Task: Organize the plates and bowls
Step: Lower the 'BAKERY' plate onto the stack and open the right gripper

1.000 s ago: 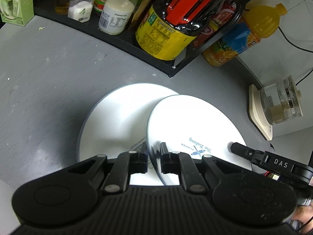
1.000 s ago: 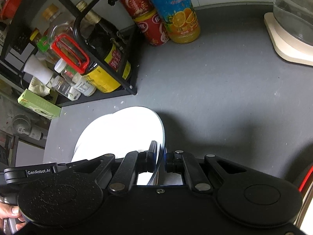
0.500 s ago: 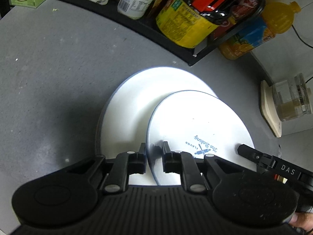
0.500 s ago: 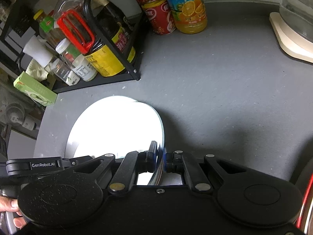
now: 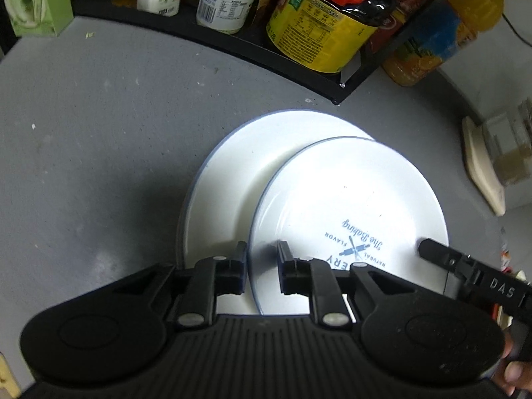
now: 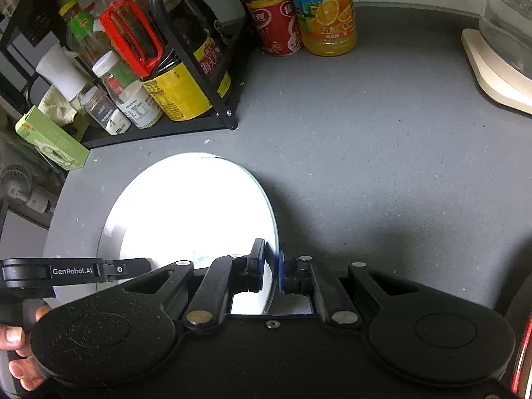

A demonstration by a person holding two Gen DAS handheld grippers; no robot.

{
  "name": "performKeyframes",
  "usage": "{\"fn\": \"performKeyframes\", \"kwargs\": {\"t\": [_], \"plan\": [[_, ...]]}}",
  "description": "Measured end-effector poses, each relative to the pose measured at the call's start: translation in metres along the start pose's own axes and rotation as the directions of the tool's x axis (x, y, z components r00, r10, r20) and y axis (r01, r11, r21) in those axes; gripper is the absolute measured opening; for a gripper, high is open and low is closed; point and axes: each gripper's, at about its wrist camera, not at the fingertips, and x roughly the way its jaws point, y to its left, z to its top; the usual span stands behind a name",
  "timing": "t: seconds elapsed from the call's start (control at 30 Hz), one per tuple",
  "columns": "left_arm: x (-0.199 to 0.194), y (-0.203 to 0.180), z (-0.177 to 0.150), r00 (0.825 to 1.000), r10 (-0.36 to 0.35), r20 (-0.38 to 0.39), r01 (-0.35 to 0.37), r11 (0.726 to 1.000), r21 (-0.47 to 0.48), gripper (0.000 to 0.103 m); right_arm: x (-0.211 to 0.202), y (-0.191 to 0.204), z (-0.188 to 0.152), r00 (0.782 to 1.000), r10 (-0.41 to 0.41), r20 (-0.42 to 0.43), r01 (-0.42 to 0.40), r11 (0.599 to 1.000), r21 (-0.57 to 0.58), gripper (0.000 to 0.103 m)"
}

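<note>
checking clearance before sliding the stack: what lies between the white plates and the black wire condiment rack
Only bare grey countertop: in both wrist views an empty strip separates the two white plates from the black wire condiment rack.

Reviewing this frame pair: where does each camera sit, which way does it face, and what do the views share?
Left wrist: on the left gripper, looking steeply down at the white blue-rimmed printed upper plate overlapping a plain plate; jaws have just been opening around the printed plate's rim; right hand shows lower right.
Right wrist: on the right gripper, also facing down, shut on that plate's rim; left hand shows lower left.
Shared: the plates, black condiment rack, orange juice bottle.
</note>
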Motion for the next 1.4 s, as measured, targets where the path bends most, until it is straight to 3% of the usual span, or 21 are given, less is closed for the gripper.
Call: {"fn": "performKeyframes", "kwargs": {"t": [0.13, 0.2, 0.3, 0.5, 0.67, 0.83, 1.4], "plan": [[-0.01, 0.0, 0.002, 0.999, 0.041, 0.032, -0.041, 0.999, 0.015, 0.017, 0.002, 0.003, -0.001, 1.0, -0.013, -0.008, 0.013, 1.0, -0.016, 0.009], [-0.015, 0.002, 0.004, 0.997, 0.058, 0.051, -0.059, 0.998, 0.022, 0.017, 0.004, 0.005, -0.002, 0.999, -0.026, -0.019, 0.025, 0.999, -0.022, 0.017], [-0.025, 0.008, 0.006, 0.997, 0.055, 0.061, -0.056, 0.998, 0.013, 0.017, 0.007, 0.007, -0.005, 0.998, -0.05, -0.027, 0.05, 0.998, -0.025, 0.028], [-0.04, 0.016, 0.009, 0.996, 0.033, 0.084, -0.032, 0.999, -0.012, 0.024, 0.007, 0.008, -0.007, 0.998, -0.052, -0.035, 0.052, 0.999, -0.005, 0.034], [-0.051, 0.018, 0.005, 0.988, 0.082, 0.129, -0.082, 0.997, -0.004, 0.044, 0.005, 0.006, -0.01, 0.997, -0.062, -0.039, 0.063, 0.998, 0.013, 0.041], [-0.037, 0.026, 0.0, 0.994, 0.079, 0.075, -0.077, 0.997, -0.022, 0.046, 0.005, 0.006, -0.014, 0.998, -0.046, -0.042, 0.047, 0.999, 0.024, 0.041], [-0.033, 0.039, -0.003, 0.993, 0.066, 0.096, -0.062, 0.997, -0.045, 0.05, 0.006, 0.005, -0.021, 0.999, -0.023, -0.045, 0.026, 0.998, 0.058, 0.041]]}}
